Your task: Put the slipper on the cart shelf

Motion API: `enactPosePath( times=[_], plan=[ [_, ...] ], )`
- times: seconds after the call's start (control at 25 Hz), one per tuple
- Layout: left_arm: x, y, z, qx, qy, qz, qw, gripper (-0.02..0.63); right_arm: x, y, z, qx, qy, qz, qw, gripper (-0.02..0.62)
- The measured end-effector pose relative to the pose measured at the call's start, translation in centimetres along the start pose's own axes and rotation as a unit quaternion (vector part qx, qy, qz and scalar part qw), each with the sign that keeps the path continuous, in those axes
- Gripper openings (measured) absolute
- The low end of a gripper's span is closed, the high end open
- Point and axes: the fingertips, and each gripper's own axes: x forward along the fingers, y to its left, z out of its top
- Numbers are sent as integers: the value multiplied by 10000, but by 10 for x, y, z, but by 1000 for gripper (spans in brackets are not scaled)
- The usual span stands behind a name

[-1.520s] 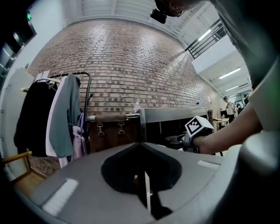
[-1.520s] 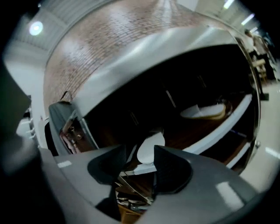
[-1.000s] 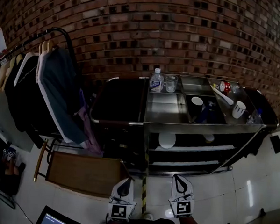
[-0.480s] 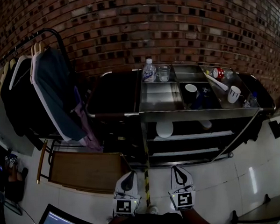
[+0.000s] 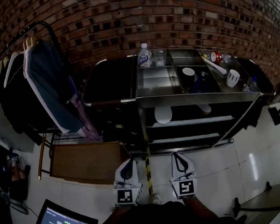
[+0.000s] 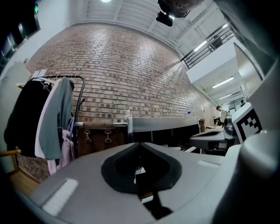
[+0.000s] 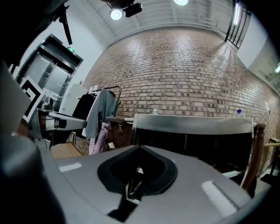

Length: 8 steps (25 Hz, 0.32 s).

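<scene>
The steel cart (image 5: 197, 94) stands against the brick wall, with open shelves (image 5: 191, 122) under its top. A white rounded object (image 5: 163, 114) lies on the upper shelf and a smaller pale one (image 5: 205, 108) to its right; I cannot tell whether either is a slipper. My left gripper (image 5: 128, 162) and right gripper (image 5: 177, 156) hang low over the floor in front of the cart, tips toward it, both shut and empty. The left gripper view shows its jaws (image 6: 140, 148) closed together, and the right gripper view likewise (image 7: 139, 151).
A clothes rack with jackets (image 5: 43, 80) stands at the left, with a low wooden platform (image 5: 86, 160) below. Black-and-yellow tape (image 5: 148, 173) runs along the floor between the grippers. A bottle (image 5: 144, 55), cups (image 5: 232, 77) and a mug (image 5: 188, 75) sit on the cart top. A laptop screen (image 5: 64, 218) is at the bottom left.
The head view has shifted, so the cart and rack sit higher and further left in the frame. Both grippers stay low, shut and empty, a little higher in the picture.
</scene>
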Motion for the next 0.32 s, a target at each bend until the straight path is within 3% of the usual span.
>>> enactPosePath(
  times=[0.32],
  plan=[
    [11, -4, 11, 141, -124, -122, 9997, 15, 2, -8, 4, 106, -37, -79, 9999, 2]
  ],
)
